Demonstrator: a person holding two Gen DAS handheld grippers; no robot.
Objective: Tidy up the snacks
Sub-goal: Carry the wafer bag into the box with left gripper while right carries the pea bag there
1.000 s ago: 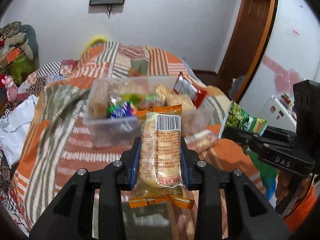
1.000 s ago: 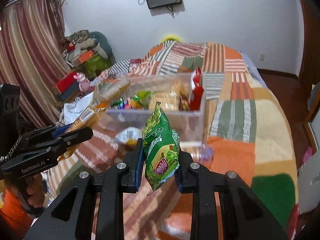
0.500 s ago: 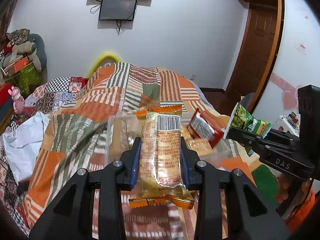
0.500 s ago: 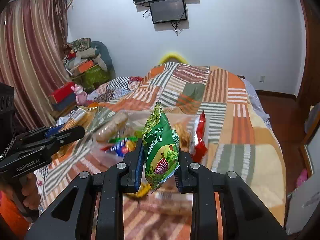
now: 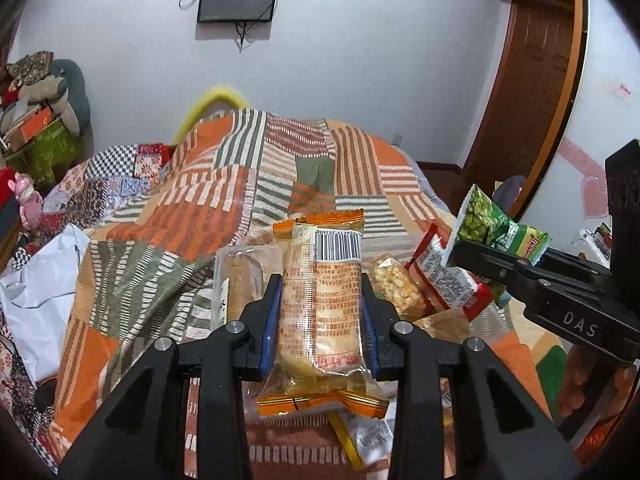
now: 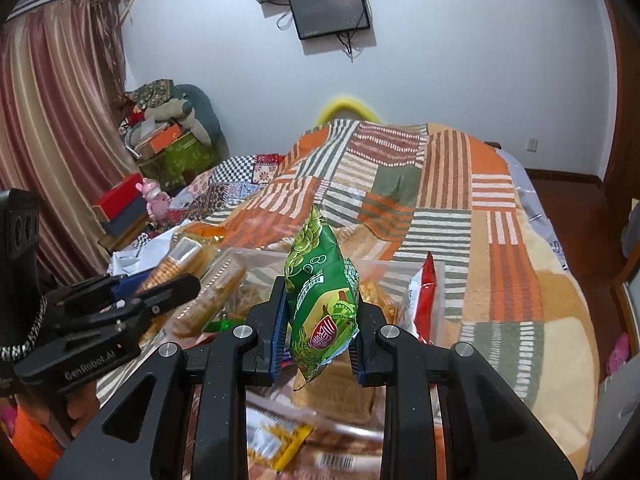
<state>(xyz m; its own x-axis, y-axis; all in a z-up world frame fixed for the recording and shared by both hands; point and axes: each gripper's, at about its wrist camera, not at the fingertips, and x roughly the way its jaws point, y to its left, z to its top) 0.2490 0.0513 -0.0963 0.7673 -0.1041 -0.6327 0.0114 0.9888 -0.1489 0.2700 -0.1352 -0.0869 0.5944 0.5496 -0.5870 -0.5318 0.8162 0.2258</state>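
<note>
Though crinkly, glossy green packet (image 6: 322, 300)

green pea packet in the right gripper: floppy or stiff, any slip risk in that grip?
Probably soft: the green pea packet is a puffed foil pouch, bulging above the right gripper and narrowing where the pads pinch it. Likely light, since it stands upright without sagging. Some slip risk: the film looks glossy, and its lower corner hangs free below the pads.
</note>
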